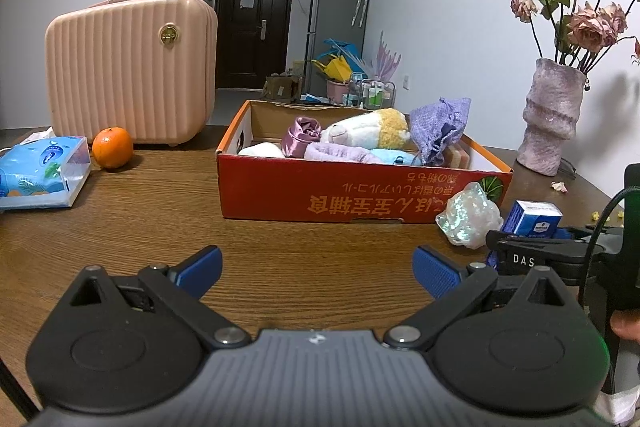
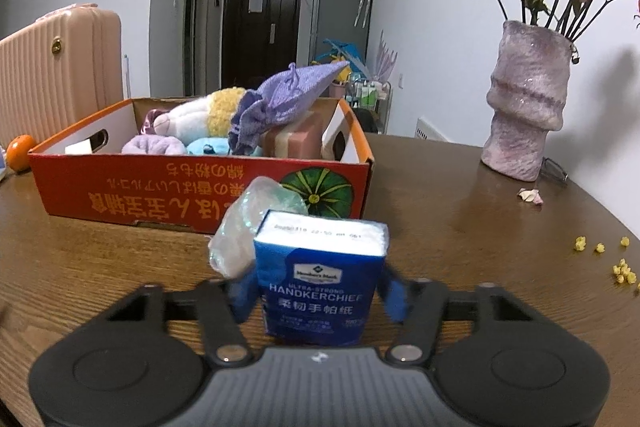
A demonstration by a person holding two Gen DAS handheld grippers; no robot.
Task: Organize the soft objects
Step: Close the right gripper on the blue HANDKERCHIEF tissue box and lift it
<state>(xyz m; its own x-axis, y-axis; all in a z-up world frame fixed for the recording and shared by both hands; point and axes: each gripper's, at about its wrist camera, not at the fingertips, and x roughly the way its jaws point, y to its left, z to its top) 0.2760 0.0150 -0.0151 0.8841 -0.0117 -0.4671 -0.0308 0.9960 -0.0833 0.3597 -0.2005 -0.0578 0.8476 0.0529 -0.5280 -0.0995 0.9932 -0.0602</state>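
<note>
Right gripper (image 2: 316,297) is pinching the tissue pack (image 2: 320,283) by its sides, on the table (image 2: 460,227) before the box (image 2: 200,187). Light, squashy and slick-wrapped, it is needing a gentle mid-body hold.

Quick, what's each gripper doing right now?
Left gripper: open, nothing between the jaws.
Right gripper: closed on the blue handkerchief pack.
</note>
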